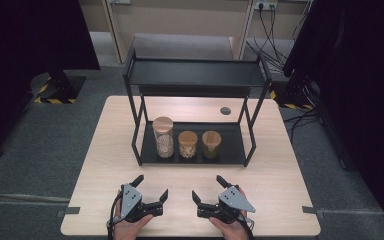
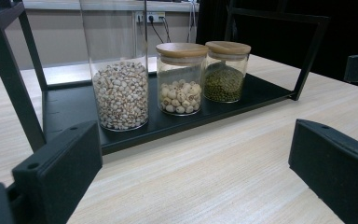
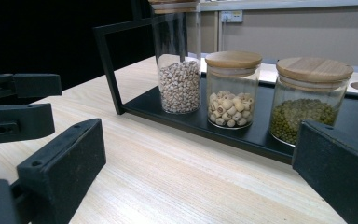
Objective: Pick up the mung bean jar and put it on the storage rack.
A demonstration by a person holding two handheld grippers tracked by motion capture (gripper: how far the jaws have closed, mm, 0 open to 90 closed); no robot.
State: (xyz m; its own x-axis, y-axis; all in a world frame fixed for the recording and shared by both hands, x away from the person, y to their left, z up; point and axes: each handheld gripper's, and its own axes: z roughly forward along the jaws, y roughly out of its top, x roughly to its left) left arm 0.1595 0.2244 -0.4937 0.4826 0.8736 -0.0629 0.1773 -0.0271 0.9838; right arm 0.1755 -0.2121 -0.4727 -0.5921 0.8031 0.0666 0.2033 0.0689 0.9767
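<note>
Count at table (image 1: pixel 105 165), 1 pc, pale wood. Rack (image 1: pixel 195 72), 1 pc, black metal, 2 tiers: 1 top shelf, 1 bottom tray (image 2: pixel 65 109).

Glass jars w/ wooden lids, 3 total, all on bottom tray in 1 row:
- tall jar (image 1: pixel 163 136), qty 1, small pale grains.
- short jar (image 1: pixel 188 144), qty 1, larger whitish seeds.
- short jar (image 1: pixel 211 144), qty 1, green beans.

Lids: 3, one per jar. Short jars 2, tall 1.

Grippers: 2, left gripper (image 1: pixel 152 189) and right gripper (image 1: pixel 206 188), 2 black jaws ea., 4 jaws total. Grey plates on grippers: 2. Round hole in tabletop (image 1: pixel 225 110): 1.
</note>
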